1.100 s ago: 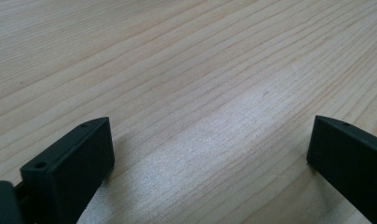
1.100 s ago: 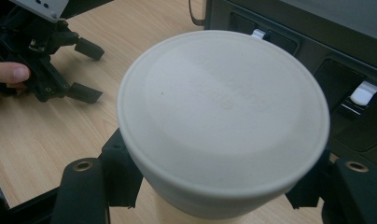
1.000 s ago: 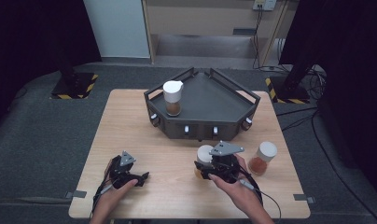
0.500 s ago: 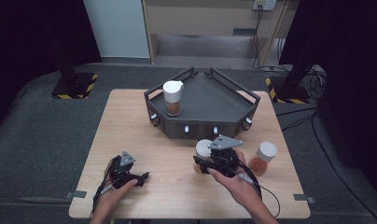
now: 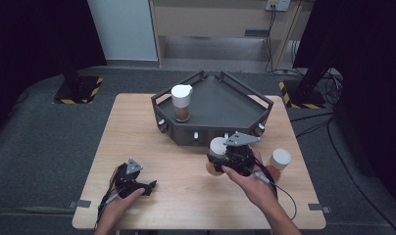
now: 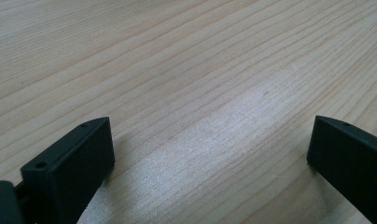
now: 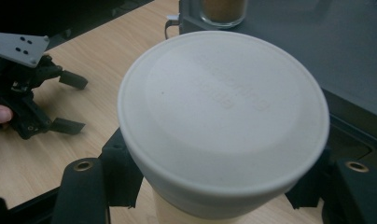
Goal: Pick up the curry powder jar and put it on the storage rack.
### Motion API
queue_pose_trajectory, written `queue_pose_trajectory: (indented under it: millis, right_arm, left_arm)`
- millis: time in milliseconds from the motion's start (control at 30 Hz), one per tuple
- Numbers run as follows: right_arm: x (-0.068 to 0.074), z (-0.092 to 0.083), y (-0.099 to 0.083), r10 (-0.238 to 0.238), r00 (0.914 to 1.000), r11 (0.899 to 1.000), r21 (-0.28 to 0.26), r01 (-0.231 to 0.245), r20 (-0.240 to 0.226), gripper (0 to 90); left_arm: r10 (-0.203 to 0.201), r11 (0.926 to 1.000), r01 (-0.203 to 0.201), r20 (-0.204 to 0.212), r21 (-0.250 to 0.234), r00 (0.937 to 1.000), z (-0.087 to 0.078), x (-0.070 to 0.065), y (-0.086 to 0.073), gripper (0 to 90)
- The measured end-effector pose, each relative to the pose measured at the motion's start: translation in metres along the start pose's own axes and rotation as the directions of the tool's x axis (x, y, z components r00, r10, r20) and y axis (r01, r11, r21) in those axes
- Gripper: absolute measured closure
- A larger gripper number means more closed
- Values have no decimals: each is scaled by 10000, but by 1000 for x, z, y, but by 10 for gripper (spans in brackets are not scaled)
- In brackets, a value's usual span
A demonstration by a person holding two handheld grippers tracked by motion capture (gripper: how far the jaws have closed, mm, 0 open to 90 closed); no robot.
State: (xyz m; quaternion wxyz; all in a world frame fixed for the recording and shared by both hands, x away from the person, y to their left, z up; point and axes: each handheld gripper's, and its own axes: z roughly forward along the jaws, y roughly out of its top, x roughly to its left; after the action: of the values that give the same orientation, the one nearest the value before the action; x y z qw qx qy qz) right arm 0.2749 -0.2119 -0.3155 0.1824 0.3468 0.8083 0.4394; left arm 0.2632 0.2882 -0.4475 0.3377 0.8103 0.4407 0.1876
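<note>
Three white-capped jars of brown stuff are in front of me, and I place them all by the dark tray [image 5: 257, 105] at the far side of the wooden table [image 5: 186, 191]. One jar [image 5: 181, 103] stands upright inside the tray, near its left wall. A second jar [image 5: 278, 165] stands on the table off the tray's near right corner. The third jar [image 5: 216, 155] sits clamped between the jaws of my right tongs [image 5: 224, 159], just off the tray's near wall; its broad white lid [image 7: 224, 112] faces that gripper's camera, black pads pressed to either side below it. My left tongs [image 5: 148, 186] lie low over bare wood, well apart from the tray toward its near left, jaws spread wide with nothing between them.
</note>
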Motion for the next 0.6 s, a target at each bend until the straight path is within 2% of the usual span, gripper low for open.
queue_pose_trajectory:
  millis: [600]
  right_arm:
    - [-13, -2, 23, -69, 9993, 10000, 7, 69, 363, 347]
  left_arm:
    - [6, 10000, -6, 7, 6, 10000, 0, 0, 0, 0]
